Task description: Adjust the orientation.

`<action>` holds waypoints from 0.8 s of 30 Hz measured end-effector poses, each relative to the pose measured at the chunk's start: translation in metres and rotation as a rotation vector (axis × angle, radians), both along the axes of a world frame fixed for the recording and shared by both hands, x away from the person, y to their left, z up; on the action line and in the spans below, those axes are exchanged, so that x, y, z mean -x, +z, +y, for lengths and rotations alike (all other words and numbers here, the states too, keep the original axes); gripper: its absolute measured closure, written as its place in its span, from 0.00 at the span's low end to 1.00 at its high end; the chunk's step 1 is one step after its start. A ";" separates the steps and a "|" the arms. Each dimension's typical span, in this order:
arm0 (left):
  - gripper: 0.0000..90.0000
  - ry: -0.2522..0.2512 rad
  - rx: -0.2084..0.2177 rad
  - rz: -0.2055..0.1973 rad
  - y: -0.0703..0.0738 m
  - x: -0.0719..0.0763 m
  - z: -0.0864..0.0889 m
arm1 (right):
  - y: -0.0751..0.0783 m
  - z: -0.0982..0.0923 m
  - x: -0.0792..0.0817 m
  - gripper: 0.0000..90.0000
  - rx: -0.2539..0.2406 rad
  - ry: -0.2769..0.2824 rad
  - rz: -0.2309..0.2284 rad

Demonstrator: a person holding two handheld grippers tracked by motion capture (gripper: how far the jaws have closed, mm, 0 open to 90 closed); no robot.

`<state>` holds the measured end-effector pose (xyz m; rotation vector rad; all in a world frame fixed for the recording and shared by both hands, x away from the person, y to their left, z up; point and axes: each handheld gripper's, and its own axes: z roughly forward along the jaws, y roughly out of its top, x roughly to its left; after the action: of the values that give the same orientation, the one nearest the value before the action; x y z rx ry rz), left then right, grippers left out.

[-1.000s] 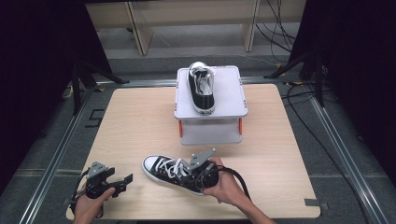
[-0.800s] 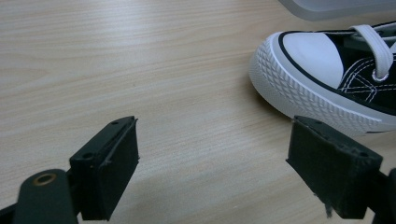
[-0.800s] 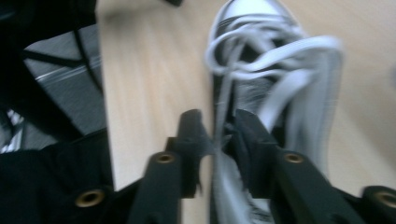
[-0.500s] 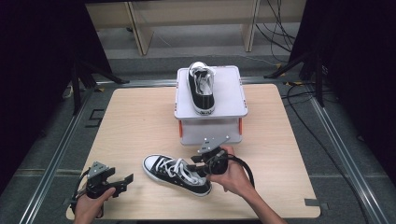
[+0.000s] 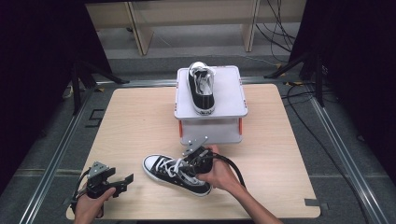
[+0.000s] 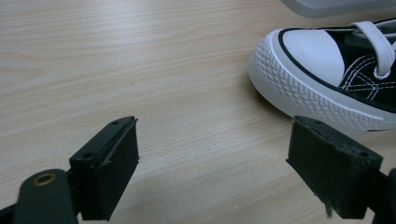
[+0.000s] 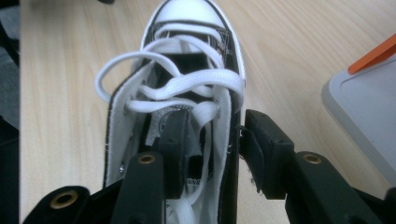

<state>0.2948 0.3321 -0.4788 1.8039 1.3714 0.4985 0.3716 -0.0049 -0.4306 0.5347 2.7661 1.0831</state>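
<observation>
Left gripper (image 5: 122, 181) at 7 o'clock on the table (image 5: 135, 121), low, jaws spread with only bare wood between them; the white toe cap of the near sneaker (image 6: 327, 74) lies just beyond its right jaw, not touching.

Near sneaker (image 5: 175, 173) lies on its sole at about 6 o'clock, toe toward 9 o'clock, heel toward the person's right hand (image 5: 223, 175). Right gripper (image 7: 212, 140) sits at the shoe's opening: its jaws have just been opening, and they straddle the ankle-side wall, one jaw inside the collar among the laces, the other outside against the canvas. Whether the pads actually press that wall, cannot tell; gap looks loose.

Handling judgement: canvas upper soft, will fold under a pinch; rubber sole and toe cap stiff; whole shoe light. Loose laces (image 7: 173, 84) may snag a jaw. Best hold looks like the collar wall near the heel, where the stitched edge gives the pads something firm.

Farther, at 12 o'clock: grey box (image 5: 233, 100) with a second sneaker (image 5: 201, 88) on its lid, toe pointing toward the person.
</observation>
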 end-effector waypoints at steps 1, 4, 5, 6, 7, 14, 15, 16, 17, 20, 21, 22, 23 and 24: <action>0.17 -0.001 0.000 -0.002 0.000 0.000 0.000 | -0.001 0.001 -0.001 0.69 0.009 0.000 -0.010; 0.17 0.000 0.002 -0.003 0.000 0.000 0.000 | -0.006 0.005 -0.003 0.70 0.017 -0.008 0.014; 0.17 -0.002 0.001 -0.004 0.000 0.000 0.000 | -0.006 0.006 -0.006 0.70 0.024 -0.003 0.032; 0.17 -0.008 -0.010 -0.003 0.000 -0.001 0.000 | -0.007 0.007 -0.007 0.71 0.024 -0.001 0.035; 0.17 -0.008 -0.010 -0.003 0.000 -0.001 0.000 | -0.007 0.008 -0.008 0.72 0.022 -0.009 0.030; 0.17 0.000 0.002 0.005 0.000 0.000 -0.001 | -0.009 0.014 -0.012 0.77 0.033 0.010 0.046; 0.17 0.000 0.001 0.009 -0.001 0.000 -0.001 | -0.009 0.017 -0.012 0.80 0.032 0.009 0.053; 0.17 -0.002 -0.009 0.007 0.000 0.000 0.000 | -0.009 0.017 -0.012 0.80 0.032 0.009 0.053; 0.17 0.000 -0.008 0.006 0.000 0.000 -0.001 | -0.009 0.020 -0.014 0.84 0.046 0.021 0.050; 0.17 -0.001 -0.009 0.005 0.000 0.000 -0.001 | -0.008 0.021 -0.011 0.90 0.045 0.002 0.035; 0.17 -0.003 -0.012 0.006 0.000 0.000 -0.001 | -0.008 0.023 -0.009 0.91 0.062 0.005 0.021; 0.17 -0.002 -0.009 0.002 0.000 0.000 -0.001 | -0.005 0.024 -0.007 0.94 0.093 0.016 -0.027; 0.17 -0.008 -0.003 -0.004 0.000 -0.001 -0.001 | -0.005 0.024 -0.007 0.94 0.093 0.016 -0.027; 0.17 -0.005 -0.003 -0.003 0.000 0.000 -0.001 | -0.005 0.024 -0.007 0.94 0.094 0.017 -0.033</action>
<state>0.2945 0.3316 -0.4784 1.8080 1.3639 0.5007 0.3784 0.0192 -0.4355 0.4786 2.7812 0.9504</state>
